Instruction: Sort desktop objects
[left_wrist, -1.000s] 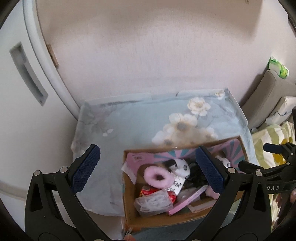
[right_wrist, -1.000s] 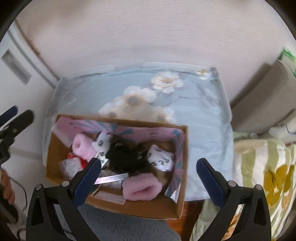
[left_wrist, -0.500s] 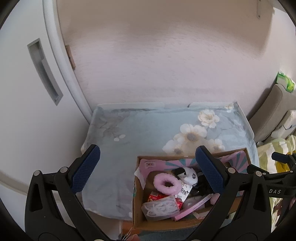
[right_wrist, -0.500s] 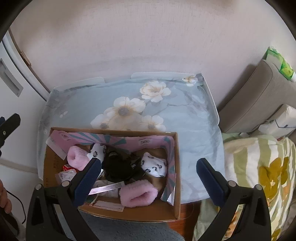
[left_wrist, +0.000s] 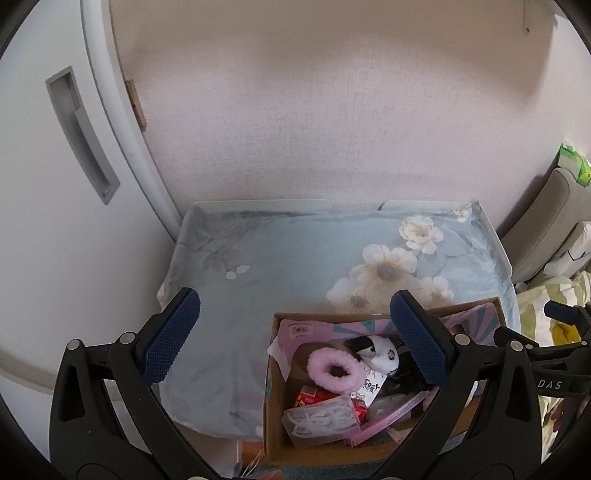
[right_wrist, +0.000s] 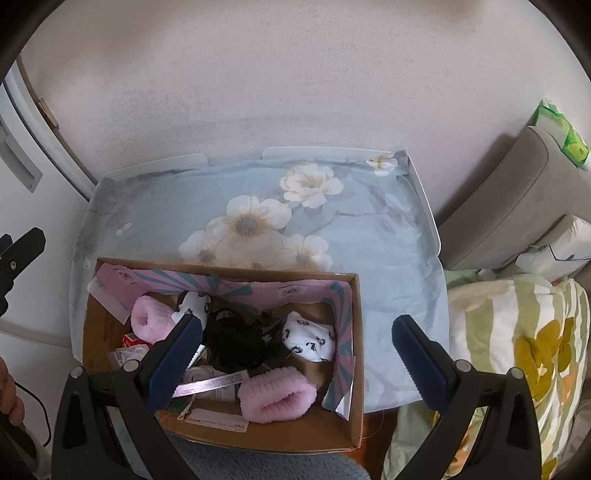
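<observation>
Both held high and spread wide, empty: left hand-held gripper (left_wrist: 295, 339), right hand-held gripper (right_wrist: 295, 354). Below, cardboard box (right_wrist: 354, 369) crammed at the near edge of the cloth-covered surface (right_wrist: 177, 206). Risk: snagging several tangled items together, or nudging the box off the edge

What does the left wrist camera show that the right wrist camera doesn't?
Only the left wrist view shows the pink ring's open hole from above and the clear case plainly.

Only the right wrist view shows the pink cuff at the box's near side, the spotted white sock and the striped quilt.

Both show the cardboard box on the floral cloth, the wall behind it, and an open, empty gripper: left gripper, right gripper.
</observation>
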